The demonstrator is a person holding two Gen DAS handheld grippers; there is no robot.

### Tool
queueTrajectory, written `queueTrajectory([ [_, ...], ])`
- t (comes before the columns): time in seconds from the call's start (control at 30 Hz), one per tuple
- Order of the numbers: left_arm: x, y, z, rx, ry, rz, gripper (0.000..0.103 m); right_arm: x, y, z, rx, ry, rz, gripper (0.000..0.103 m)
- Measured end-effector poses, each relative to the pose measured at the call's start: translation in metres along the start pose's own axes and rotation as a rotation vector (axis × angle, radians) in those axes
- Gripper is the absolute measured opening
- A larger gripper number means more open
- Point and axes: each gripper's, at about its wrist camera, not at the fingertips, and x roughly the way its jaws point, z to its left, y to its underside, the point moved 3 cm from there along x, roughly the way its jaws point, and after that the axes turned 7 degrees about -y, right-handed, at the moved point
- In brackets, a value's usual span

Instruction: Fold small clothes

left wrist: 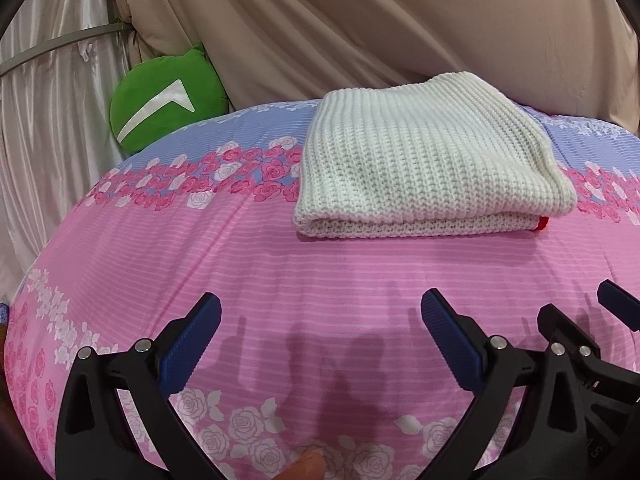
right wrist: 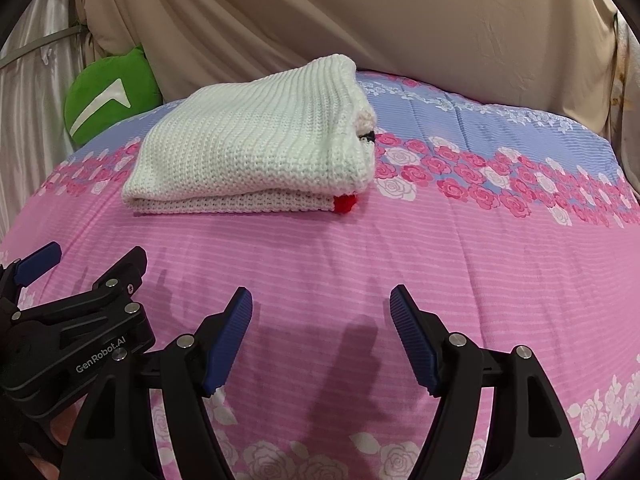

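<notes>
A white knitted garment (left wrist: 424, 152) (right wrist: 256, 140) lies folded in a thick rectangle on the pink rose-patterned bedspread (left wrist: 280, 272) (right wrist: 440, 248). A red bit (right wrist: 345, 203) peeks out at its near right corner. My left gripper (left wrist: 320, 304) hovers open over bare bedspread, short of the garment, with nothing between its blue pads. My right gripper (right wrist: 320, 296) stands open beside it to the right, also short of the garment and holding nothing. Each gripper shows at the edge of the other's view.
A green cushion (left wrist: 168, 96) (right wrist: 108, 96) leans at the back left against beige drapes (left wrist: 400, 20). Silvery fabric (left wrist: 52, 100) hangs at the far left. A person's fingertip (left wrist: 308, 464) shows at the bottom edge. The bedspread turns blue (right wrist: 480, 120) toward the back right.
</notes>
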Motion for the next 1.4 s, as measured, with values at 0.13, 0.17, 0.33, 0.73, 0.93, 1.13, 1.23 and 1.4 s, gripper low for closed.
queueTrajectory([
  [0.13, 0.0000, 0.0001, -0.0004, 0.001, 0.000, 0.001, 0.098, -0.0002, 0.0002, 0.0005, 0.001, 0.001, 0.001, 0.070],
  [0.17, -0.0003, 0.0001, -0.0004, 0.000, -0.001, 0.000, 0.098, -0.0002, 0.0002, 0.0005, 0.002, 0.001, 0.001, 0.070],
  [0.33, -0.0006, 0.0001, -0.0007, -0.001, -0.002, 0.000, 0.098, -0.0002, 0.0000, 0.0001, 0.002, 0.003, 0.001, 0.070],
  [0.73, -0.0002, 0.0002, -0.0009, 0.001, -0.003, 0.000, 0.097, -0.0002, 0.0003, -0.0002, 0.000, 0.005, 0.001, 0.070],
  [0.93, 0.0007, 0.0001, -0.0022, 0.008, 0.003, 0.002, 0.096, -0.0003, 0.0000, 0.0006, 0.004, 0.023, 0.001, 0.070],
  [1.13, 0.0008, 0.0003, -0.0025, 0.014, 0.005, 0.002, 0.095, -0.0003, -0.0003, 0.0007, 0.006, 0.027, 0.003, 0.070],
  [1.23, 0.0007, 0.0003, -0.0031, 0.013, 0.004, 0.002, 0.095, -0.0003, -0.0004, 0.0002, 0.006, 0.027, 0.003, 0.070],
  [1.4, 0.0005, 0.0008, -0.0043, 0.015, 0.001, 0.004, 0.095, -0.0001, -0.0005, -0.0008, 0.004, 0.029, 0.004, 0.070],
])
